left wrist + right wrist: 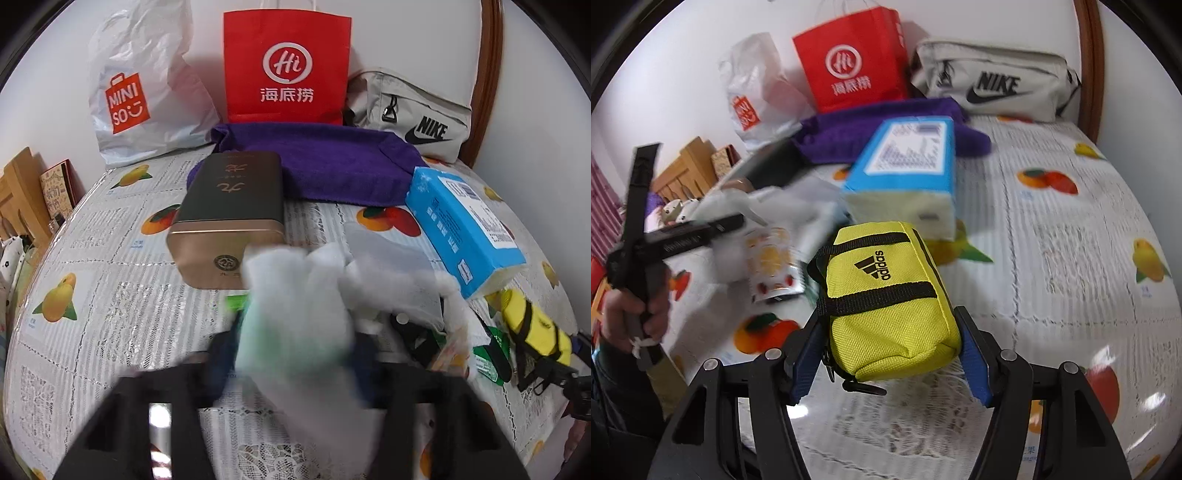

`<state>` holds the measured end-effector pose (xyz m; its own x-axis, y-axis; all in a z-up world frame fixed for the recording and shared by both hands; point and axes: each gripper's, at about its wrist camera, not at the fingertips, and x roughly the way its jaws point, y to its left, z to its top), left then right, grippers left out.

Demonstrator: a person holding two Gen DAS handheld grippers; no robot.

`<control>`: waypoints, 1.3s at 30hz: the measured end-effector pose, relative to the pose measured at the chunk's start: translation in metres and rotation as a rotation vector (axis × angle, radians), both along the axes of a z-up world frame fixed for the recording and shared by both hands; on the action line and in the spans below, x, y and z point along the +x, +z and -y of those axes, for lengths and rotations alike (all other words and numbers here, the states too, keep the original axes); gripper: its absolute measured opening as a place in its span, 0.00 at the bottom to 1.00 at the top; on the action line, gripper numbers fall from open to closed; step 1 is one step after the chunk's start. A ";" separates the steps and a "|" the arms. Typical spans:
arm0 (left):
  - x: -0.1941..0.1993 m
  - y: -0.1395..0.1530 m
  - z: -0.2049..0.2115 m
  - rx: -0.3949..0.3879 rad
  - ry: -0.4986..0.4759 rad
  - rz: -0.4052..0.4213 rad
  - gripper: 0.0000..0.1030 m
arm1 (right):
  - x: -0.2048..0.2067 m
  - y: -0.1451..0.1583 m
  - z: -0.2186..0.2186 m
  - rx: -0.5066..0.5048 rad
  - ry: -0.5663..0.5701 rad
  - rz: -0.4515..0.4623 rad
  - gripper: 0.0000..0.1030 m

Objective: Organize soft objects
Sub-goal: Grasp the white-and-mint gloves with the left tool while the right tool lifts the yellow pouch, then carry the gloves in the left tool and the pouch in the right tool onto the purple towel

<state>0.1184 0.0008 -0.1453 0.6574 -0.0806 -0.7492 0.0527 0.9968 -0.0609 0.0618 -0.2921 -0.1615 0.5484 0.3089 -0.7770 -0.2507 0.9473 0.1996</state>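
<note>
Progress report from the fruit-print counter: barely started, honestly. My right claw sits about half open around the yellow adidas mini duffel pouch, pads up against both its sides near my end, so I'd call that a grip. My left claw is clamped down narrow on a soft white-and-mint bundle, too blurry to name, could be a plastic-wrapped pack or cloth. From the right wrist view that claw hangs off to the left, with a hand on its handle.

Nothing looks sorted yet. The purple towel lies spread at the back, the blue tissue pack lies just beyond the pouch, and a printed wrapper with orange slices lies loose nearby.

Readable stuff: MINISO on the white plastic bag, "Hi" and 海底捞 on the red paper bag, NIKE on the grey waist bag, adidas on my pouch. The gold tin has characters I can't make out.
</note>
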 end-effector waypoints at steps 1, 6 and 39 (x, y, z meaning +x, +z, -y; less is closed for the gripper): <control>-0.001 0.000 -0.002 -0.017 -0.006 -0.003 0.30 | 0.001 -0.003 0.002 0.003 -0.003 -0.006 0.64; -0.009 0.006 -0.015 -0.068 0.000 -0.002 0.23 | 0.005 -0.007 0.007 0.027 -0.008 -0.014 0.64; -0.037 0.077 -0.075 -0.209 0.111 0.147 0.17 | 0.001 0.055 -0.004 0.026 0.000 0.093 0.64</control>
